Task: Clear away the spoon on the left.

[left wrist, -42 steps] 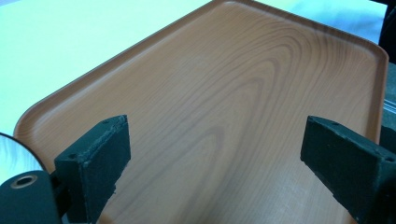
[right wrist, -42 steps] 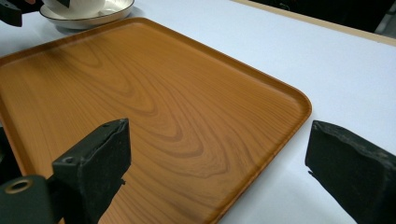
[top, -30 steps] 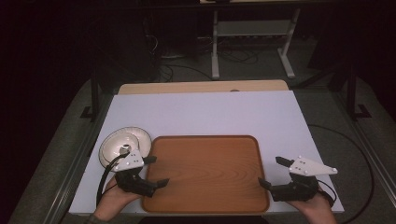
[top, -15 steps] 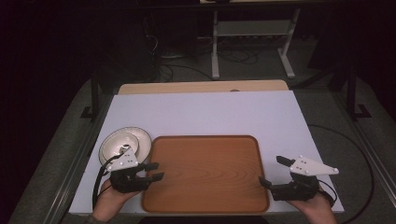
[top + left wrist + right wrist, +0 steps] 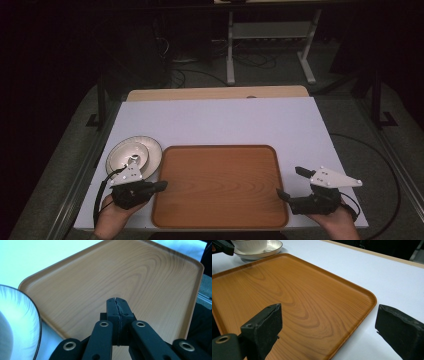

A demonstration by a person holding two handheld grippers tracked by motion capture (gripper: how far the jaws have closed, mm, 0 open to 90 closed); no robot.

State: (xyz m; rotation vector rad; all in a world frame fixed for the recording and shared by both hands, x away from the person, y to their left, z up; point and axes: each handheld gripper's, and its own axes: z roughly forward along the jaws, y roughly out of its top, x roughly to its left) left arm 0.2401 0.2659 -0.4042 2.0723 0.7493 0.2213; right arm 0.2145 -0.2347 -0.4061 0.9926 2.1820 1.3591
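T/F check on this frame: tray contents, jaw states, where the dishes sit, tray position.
1. The wooden tray carries a cup. False: its surface is bare.
2. The left gripper has its jaws pressed together. True.
3. The right gripper is shut. False: its jaws stand wide apart, either side of the tray's corner.
4. The white bowl sits in a saucer on the table beside the tray. True.
5. The tray lies at the table's far edge. False: it lies at the near edge, between the hands.
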